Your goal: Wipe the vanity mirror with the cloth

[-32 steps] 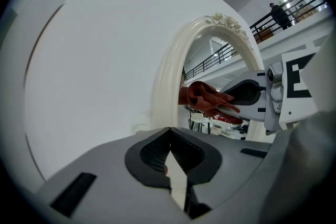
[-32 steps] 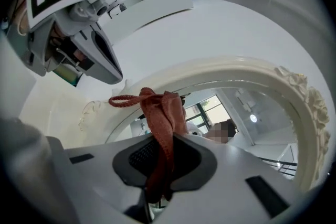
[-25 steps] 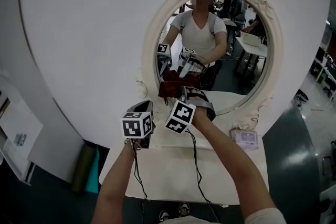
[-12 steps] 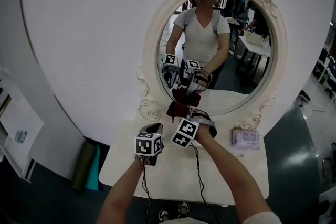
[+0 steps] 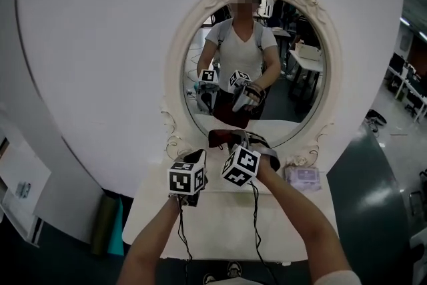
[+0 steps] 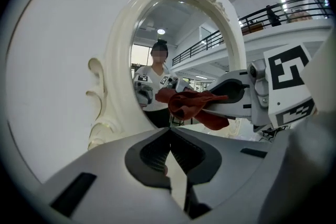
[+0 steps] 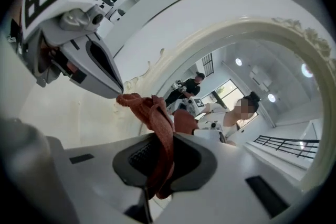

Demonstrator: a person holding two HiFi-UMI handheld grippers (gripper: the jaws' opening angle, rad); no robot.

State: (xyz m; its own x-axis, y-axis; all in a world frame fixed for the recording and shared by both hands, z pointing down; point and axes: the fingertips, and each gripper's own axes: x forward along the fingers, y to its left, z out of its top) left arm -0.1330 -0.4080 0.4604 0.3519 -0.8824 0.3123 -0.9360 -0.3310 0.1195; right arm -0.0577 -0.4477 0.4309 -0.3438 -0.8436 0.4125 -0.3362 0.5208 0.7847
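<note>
Dark red cloth (image 5: pixel 219 137) hangs from the right gripper (image 5: pixel 231 139) in the head view, low in front of the vanity mirror (image 5: pixel 175 77), level with the bottom curve of its white carved frame. The left gripper (image 5: pixel 199 157) sits just beside and below it, marker cube toward the camera. Both are held over a white table (image 5: pixel 220 230). A pale lilac packet (image 5: pixel 303 177) lies at the foot of the frame on the right, and something teal (image 5: pixel 117 227) stands on the floor to the left. The glass reflects the person, both grippers and the cloth. From up here the jaws are too small to read, and whether the cloth touches the glass or frame is unclear.

The left gripper view shows the left gripper (image 6: pixel 169 132) with its jaws pressed together at the tips and nothing between them. Ahead of it the right gripper (image 6: pixel 219 98) reaches in from the right, the cloth (image 6: pixel 193 107) bunched at its tips in front of the mirror (image 6: pixel 116 97).

The right gripper view settles the grip: the right gripper (image 7: pixel 160 150) is clamped on the cloth (image 7: pixel 157 115), which runs down between the dark pads and rises in a crumpled fold beyond them. The left gripper (image 7: pixel 117 90) comes in from upper left, its tip seemingly right by the fold's far end. The mirror (image 7: pixel 252 28) arches behind.
</note>
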